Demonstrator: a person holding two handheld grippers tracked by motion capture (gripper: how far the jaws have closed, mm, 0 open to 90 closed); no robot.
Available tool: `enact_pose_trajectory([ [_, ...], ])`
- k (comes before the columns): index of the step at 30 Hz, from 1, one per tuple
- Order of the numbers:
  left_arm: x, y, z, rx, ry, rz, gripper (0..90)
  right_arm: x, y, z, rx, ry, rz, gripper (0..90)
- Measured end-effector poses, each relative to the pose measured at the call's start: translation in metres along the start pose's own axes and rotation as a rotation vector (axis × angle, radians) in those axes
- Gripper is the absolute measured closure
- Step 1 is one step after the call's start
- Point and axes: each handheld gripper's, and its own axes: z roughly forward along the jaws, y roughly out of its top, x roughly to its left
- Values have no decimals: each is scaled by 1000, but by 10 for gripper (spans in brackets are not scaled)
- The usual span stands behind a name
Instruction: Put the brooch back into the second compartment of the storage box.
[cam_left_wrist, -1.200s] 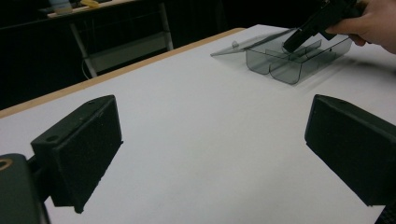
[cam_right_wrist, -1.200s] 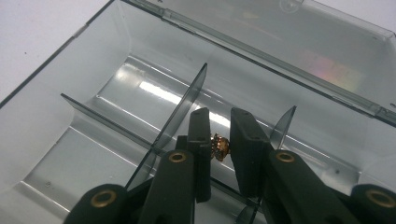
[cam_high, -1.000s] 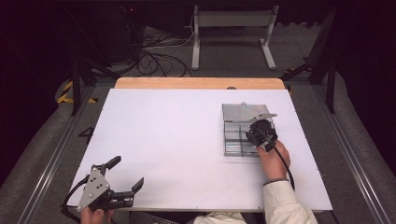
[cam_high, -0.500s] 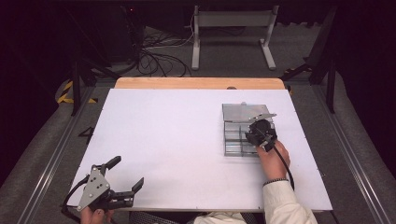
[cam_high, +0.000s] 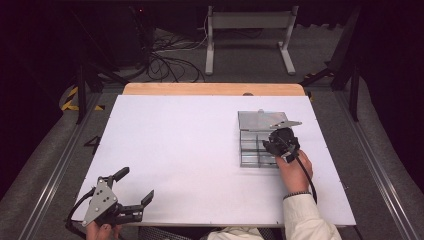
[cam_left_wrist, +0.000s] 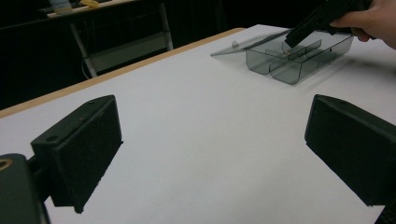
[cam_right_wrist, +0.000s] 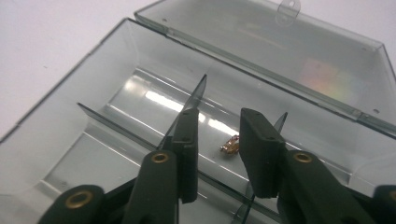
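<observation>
Black left gripper (cam_high: 131, 197): it rests at the near left corner of the table, held low by the person's left hand (cam_high: 102, 231). Its jaws stand wide apart with nothing between them, released. I judge it is parked here to keep clear of the work on the other side.

White table (cam_high: 180, 150): its surface is bare between the 2 grippers, so the left one sits well apart from the box.

Right hand (cam_high: 294, 169): it reaches in from the near edge, sleeve at the wrist, and tilts its tool down into the box.

Right gripper (cam_right_wrist: 215, 140): it points steeply down inside the box, jaws parted a little, gripping nothing. The gap looks set just wider than the small piece, which I judge suits a pinch on something this tiny.

Small piece (cam_right_wrist: 230, 144): a tiny coppery, crumpled-looking bit lies on the floor of 1 compartment. It shows in the gap between the jaws, close to the right-hand one. What it is exactly is too small to tell.

Clear box (cam_high: 250, 150): smoky see-through plastic, divided by thin walls into several compartments. It sits on the right half of the table.

Lid (cam_right_wrist: 299, 60): it is hinged open and lies back flat on the far side, which leaves the compartments free to reach from above.
</observation>
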Motion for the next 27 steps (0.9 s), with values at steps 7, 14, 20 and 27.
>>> enact_pose_trajectory([
  [7, 0, 0, 0, 0, 0, -1, 44, 3, 2, -23, -79, 78, -15, 514],
  [14, 0, 0, 0, 1, 0, -1, 45, 8, 4, -40, -117, 91, -39, 471],
  [20, 0, 0, 0, 2, 2, 0, 44, 12, 5, -47, -129, 88, -64, 452],
  [27, 0, 0, 0, 2, 2, -1, 44, 14, 4, -55, -149, 99, -71, 431],
])
